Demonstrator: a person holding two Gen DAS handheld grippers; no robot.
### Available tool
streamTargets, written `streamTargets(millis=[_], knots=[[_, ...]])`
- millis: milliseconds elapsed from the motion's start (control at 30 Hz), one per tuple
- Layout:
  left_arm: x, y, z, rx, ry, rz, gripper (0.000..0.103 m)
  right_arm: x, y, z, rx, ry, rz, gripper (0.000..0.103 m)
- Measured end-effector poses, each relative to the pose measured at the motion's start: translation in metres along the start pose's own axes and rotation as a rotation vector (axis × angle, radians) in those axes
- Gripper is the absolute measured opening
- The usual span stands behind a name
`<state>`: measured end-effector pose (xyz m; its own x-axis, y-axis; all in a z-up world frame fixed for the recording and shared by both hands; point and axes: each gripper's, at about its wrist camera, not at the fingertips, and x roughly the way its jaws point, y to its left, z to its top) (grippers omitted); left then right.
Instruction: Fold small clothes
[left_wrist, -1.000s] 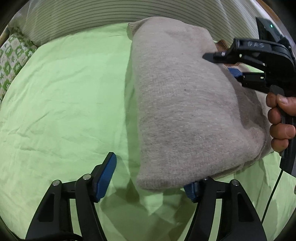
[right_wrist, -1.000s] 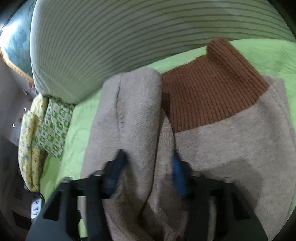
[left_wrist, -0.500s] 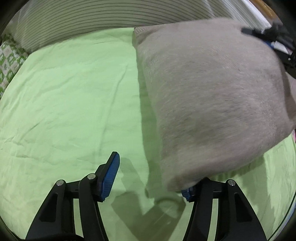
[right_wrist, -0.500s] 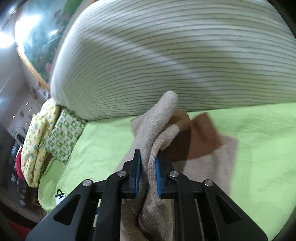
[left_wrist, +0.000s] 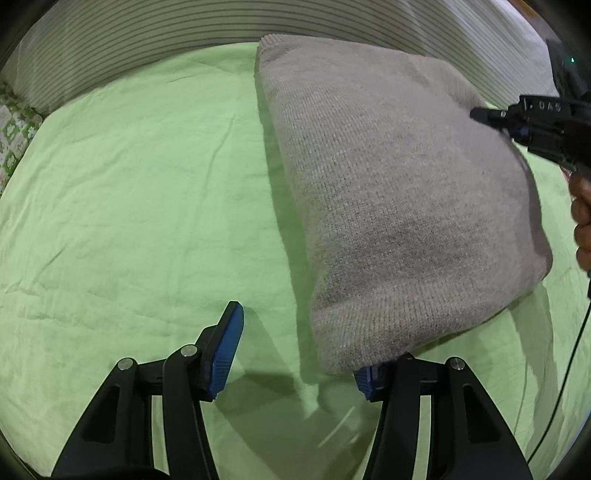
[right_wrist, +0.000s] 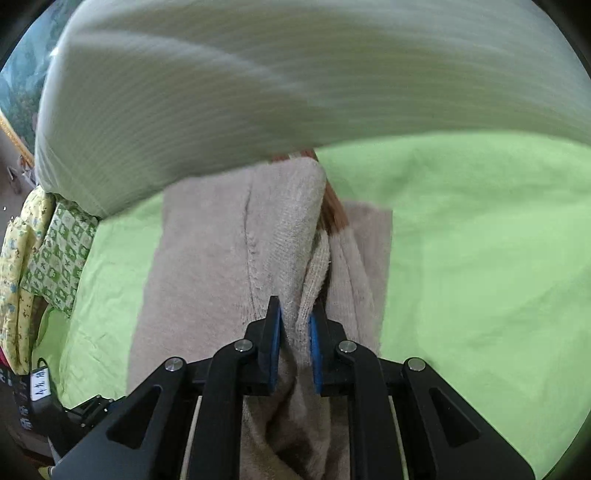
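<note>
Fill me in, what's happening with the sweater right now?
A person is folding a beige knit sweater on a green bedsheet with two handheld grippers. The right gripper is clamped on a bunched fold of the knit. The left gripper is wide open, one finger tucked under the near corner. The brown ribbed trim peeks out behind the fold. A striped pillow lies beyond.

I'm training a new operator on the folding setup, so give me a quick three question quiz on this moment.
1. True or false: the right gripper is clamped on the beige knitted sweater.
2. The left gripper is: A open, B shut on the sweater, C out of view.
3. What colour is the wrinkled cotton bedsheet under the sweater?

Key: 1 true; 2 A; 3 light green.
</note>
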<state>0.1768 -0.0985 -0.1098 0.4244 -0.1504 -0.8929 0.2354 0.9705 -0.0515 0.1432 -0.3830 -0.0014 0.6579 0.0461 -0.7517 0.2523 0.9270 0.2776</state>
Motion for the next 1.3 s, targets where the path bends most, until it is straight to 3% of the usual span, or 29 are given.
streamTargets(millis=[167, 300, 433, 600, 800, 833, 900, 1100, 1300], knots=[[0.002, -0.002, 0.001, 0.019, 0.007, 0.027, 0.054, 0.023, -0.003, -0.003, -0.019, 0.066, -0.039, 0.018], [0.002, 0.002, 0.005, 0.024, 0.010, 0.020, 0.054, -0.004, -0.013, -0.014, 0.073, -0.012, 0.019, 0.026], [0.002, 0.002, 0.002, 0.025, 0.009, 0.015, 0.054, -0.046, -0.020, -0.042, 0.083, -0.058, 0.082, 0.031], [0.005, 0.007, 0.004, 0.030, 0.009, 0.014, 0.055, -0.057, -0.021, -0.090, 0.054, 0.007, 0.130, 0.031], [0.008, 0.008, 0.004, 0.033, 0.017, 0.010, 0.055, -0.035, -0.013, -0.114, -0.002, 0.084, 0.107, 0.031], [0.008, 0.006, 0.002, 0.034, 0.017, 0.010, 0.055, -0.032, -0.008, -0.116, -0.031, 0.091, 0.081, 0.027], [0.006, 0.004, -0.001, 0.037, 0.019, 0.012, 0.054, -0.029, -0.002, -0.115, -0.090, 0.119, 0.021, 0.007], [0.015, -0.009, 0.008, 0.026, 0.031, 0.005, 0.054, -0.087, 0.005, -0.085, -0.176, -0.006, -0.041, 0.006], [0.015, -0.011, 0.009, 0.030, 0.037, 0.008, 0.054, -0.042, -0.009, -0.113, -0.193, 0.143, -0.117, 0.006]])
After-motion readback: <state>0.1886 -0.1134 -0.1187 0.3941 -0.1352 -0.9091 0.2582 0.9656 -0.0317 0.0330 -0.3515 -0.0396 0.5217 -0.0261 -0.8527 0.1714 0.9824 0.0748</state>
